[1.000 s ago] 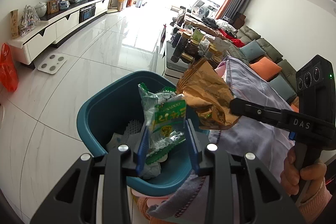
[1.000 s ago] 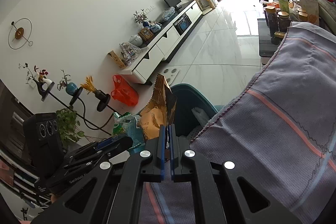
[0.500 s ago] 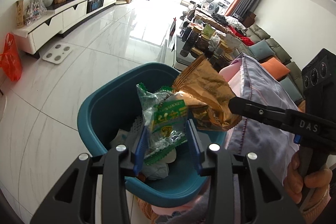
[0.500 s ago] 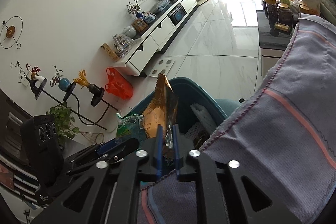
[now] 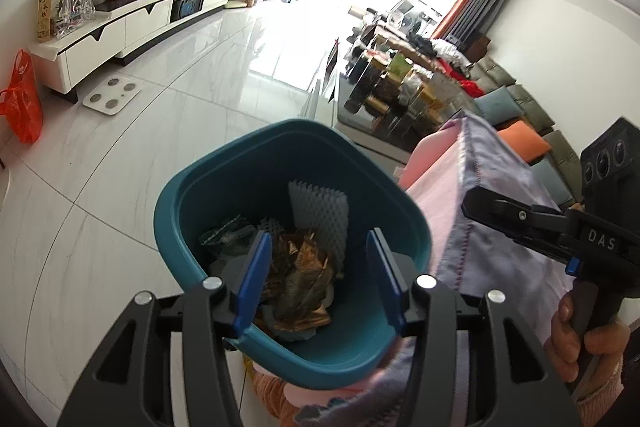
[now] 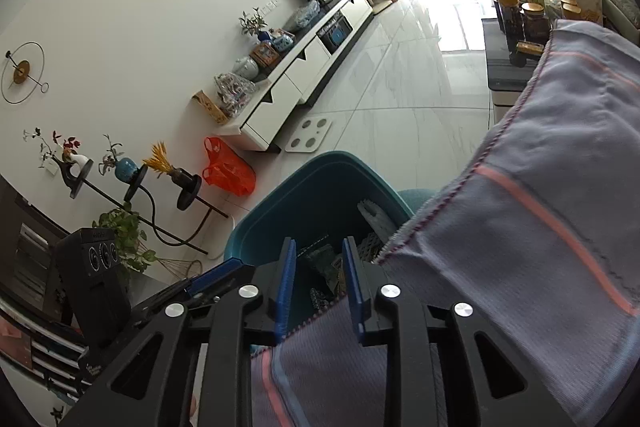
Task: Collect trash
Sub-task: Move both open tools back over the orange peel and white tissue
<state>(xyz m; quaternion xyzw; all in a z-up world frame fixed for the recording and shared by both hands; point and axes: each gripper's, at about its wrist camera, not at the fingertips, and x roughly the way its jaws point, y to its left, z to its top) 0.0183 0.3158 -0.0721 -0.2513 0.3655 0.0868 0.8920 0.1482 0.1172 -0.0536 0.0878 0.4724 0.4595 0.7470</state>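
A teal bin [image 5: 192, 227] stands on the floor beside a cloth-covered seat; it also shows in the right wrist view [image 6: 304, 195]. Inside lie a crumpled gold-brown wrapper [image 5: 300, 279], a green wrapper [image 5: 228, 237] and white foam sheets [image 5: 318, 211]. My left gripper [image 5: 320, 267] is open and empty above the bin's near rim. My right gripper [image 6: 318, 281] is open and empty over the bin's edge; it shows from the side in the left wrist view [image 5: 480, 199].
A grey-purple striped cloth [image 6: 540, 247] covers the seat right of the bin. A low table with jars [image 5: 384, 95] stands beyond. A white TV cabinet [image 5: 132, 27], a scale [image 5: 112, 95] and an orange bag [image 5: 22, 99] are at the left. A plant stand [image 6: 132, 179] is by the wall.
Both grippers have opened. The green wrapper and the gold-brown wrapper have dropped from the grippers into the teal bin.
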